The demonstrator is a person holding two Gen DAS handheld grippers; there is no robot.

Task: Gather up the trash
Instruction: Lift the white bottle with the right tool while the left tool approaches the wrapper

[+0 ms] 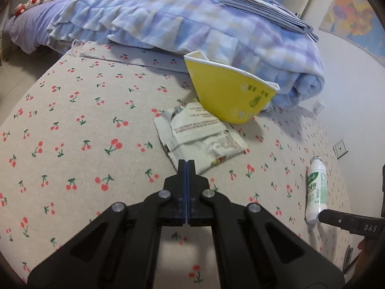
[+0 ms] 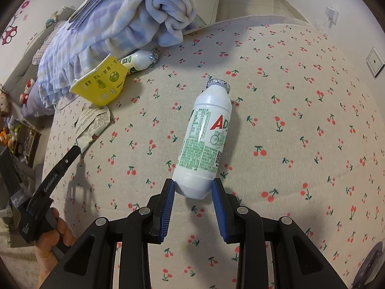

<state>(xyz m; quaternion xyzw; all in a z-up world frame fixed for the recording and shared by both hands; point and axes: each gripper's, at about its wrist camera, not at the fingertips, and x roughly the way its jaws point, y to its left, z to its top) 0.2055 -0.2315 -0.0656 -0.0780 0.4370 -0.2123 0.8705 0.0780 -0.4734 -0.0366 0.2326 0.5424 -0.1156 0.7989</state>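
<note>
Right hand-held gripper (image 2: 193, 187) wide open, straddling bottle (image 2: 205, 137) base, left hand-held gripper (image 1: 186, 166) closed.

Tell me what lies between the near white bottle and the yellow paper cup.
Only bare cherry-print sheet separates the white bottle from the yellow paper cup, as the right wrist view shows. A second bottle lies behind the cup, not between.

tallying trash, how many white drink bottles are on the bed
2. One bottle lies between the right gripper's open jaws; the second bottle lies partly behind the yellow cup. More may be hidden.
</note>
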